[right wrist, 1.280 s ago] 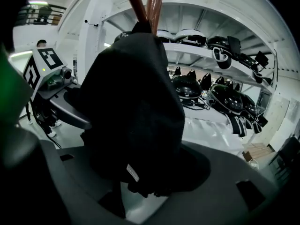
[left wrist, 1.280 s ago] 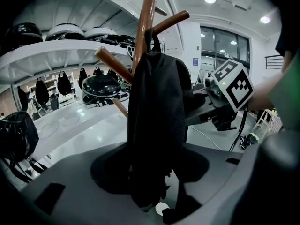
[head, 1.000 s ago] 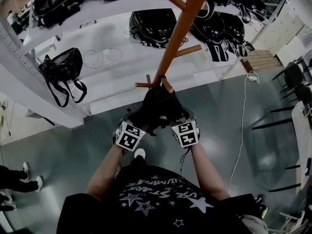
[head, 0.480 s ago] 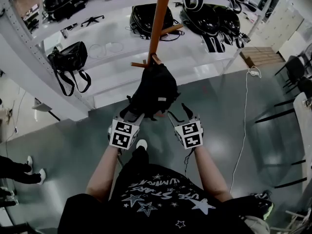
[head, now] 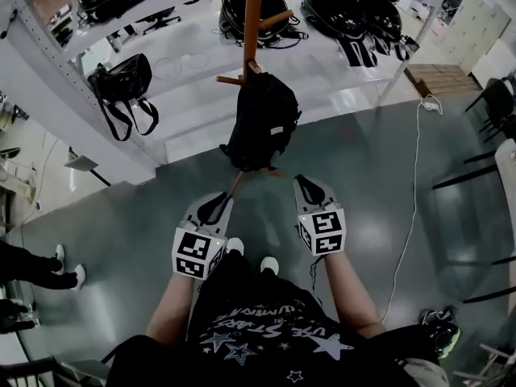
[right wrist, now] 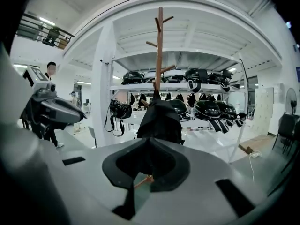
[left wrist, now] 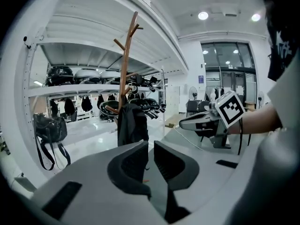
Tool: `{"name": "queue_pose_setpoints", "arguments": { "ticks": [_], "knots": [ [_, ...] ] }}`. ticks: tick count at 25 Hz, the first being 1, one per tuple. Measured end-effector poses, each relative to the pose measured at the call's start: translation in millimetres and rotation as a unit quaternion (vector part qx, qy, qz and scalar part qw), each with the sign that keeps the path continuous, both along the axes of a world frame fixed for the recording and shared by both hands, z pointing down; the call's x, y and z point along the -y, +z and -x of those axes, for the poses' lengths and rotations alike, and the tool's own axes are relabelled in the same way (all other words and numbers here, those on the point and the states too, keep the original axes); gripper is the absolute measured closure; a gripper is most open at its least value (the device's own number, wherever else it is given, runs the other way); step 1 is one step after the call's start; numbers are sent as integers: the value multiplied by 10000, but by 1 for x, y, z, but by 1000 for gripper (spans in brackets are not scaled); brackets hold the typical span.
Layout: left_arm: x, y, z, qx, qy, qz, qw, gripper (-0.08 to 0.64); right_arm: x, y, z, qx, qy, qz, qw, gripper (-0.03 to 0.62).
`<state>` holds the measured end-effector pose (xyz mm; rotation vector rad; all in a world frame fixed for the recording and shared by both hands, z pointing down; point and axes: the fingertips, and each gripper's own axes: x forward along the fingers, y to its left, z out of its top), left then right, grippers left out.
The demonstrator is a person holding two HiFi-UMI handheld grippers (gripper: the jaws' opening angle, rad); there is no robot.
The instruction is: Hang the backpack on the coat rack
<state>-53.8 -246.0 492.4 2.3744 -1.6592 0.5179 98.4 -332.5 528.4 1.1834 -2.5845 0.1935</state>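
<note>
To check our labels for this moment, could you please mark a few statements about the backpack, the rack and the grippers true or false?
1. The backpack hangs on the coat rack. True.
2. The left gripper grips the backpack. False: it is apart from the backpack, its jaws closing with nothing between them.
3. The coat rack is white. False: it is brown.
4. A black bag with straps lies on the white shelf. True.
</note>
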Motion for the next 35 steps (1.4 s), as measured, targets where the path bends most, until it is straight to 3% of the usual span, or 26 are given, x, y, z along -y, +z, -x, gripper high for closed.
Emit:
{"name": "queue_pose_setpoints", "arguments": {
  "ticks": [5,12,22,35],
  "knots": [
    [-18,8,1,-86,13,110,9999,526,-17,-10,-4,227,26,-69,9997,580],
    [-55,5,13,-49,113,110,9999,537,-55,-19,7,-7,148,-130,9998,581],
    [-155,12,68,-215,312,353,9987,537,-151,-40,41,-117,507,-229,9984,581],
    [-255,22,95,-237,663,351,9969,537,-277,-28,58,-270,957,-91,9950,581]
  ]
}}
